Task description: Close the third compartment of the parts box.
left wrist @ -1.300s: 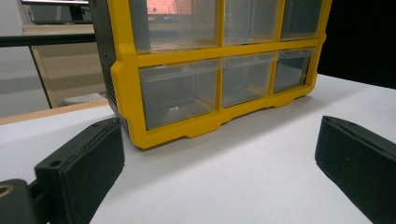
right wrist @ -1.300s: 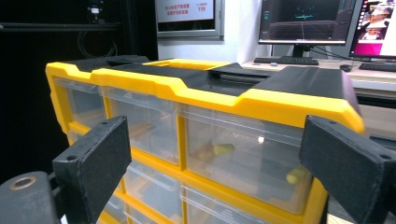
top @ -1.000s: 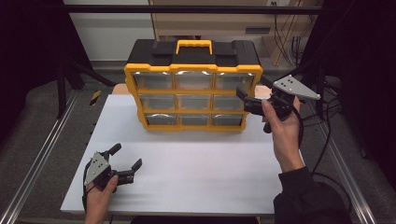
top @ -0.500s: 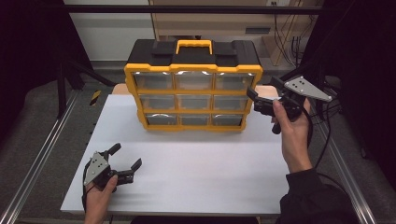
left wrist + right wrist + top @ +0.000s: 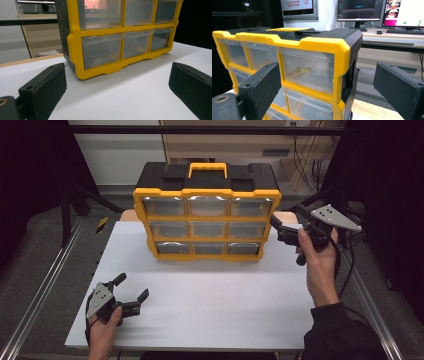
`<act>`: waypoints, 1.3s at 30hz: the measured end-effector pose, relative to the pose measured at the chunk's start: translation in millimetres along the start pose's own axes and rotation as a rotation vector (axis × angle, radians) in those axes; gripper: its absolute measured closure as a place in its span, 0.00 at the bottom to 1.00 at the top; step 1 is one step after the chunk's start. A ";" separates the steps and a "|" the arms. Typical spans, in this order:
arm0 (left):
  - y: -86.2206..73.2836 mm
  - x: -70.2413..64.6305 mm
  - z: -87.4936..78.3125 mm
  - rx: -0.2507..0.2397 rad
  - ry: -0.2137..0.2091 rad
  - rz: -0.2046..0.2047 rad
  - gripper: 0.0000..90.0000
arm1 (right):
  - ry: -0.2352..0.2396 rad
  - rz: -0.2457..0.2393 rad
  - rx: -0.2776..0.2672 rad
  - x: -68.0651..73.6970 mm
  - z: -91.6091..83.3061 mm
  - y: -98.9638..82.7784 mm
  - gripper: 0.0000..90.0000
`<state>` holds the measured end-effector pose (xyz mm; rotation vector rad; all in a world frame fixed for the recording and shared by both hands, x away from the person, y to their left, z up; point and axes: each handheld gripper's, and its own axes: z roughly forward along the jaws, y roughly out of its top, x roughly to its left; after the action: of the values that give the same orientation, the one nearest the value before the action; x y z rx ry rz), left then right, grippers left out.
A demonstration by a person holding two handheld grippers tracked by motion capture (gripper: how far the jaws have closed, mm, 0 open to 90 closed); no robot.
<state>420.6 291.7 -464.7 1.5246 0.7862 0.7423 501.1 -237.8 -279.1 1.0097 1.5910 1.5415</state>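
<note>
Retreating rightward from organizer [image 5: 207,210]: right gripper [image 5: 285,231], released; left gripper [image 5: 131,292] unmoved, released.

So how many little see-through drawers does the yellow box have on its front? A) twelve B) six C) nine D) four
C: the yellow box shows three rows of three clear drawers on its front in the high view, which makes nine.

A lab — computer monitors [image 5: 359,11] on a desk, black curtains [image 5: 30,180], aluminium-railed table [image 5: 210,295].
</note>
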 end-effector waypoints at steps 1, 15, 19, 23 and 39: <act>-0.1 0.2 0.1 0.001 0.000 -0.001 0.01 | 0.000 0.000 0.002 -0.7 -0.4 -0.3 0.08; -0.6 -0.1 0.2 0.001 -0.005 0.003 0.01 | -0.027 0.016 0.017 -17.3 -14.0 -13.7 0.07; -0.7 -0.1 0.3 0.001 -0.005 0.004 0.01 | -0.031 0.011 0.017 -20.2 -18.3 -20.1 0.05; -1.0 -0.1 0.6 0.002 -0.005 0.001 0.01 | -0.039 0.007 0.016 -22.5 -23.2 -26.4 0.04; -0.9 0.9 -0.6 -0.005 -0.003 -0.006 0.01 | -0.070 -0.003 0.028 -28.6 -41.1 -58.4 0.04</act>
<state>420.6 292.9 -465.5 1.5181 0.7862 0.7371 474.0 -281.6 -336.2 1.0644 1.5692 1.4693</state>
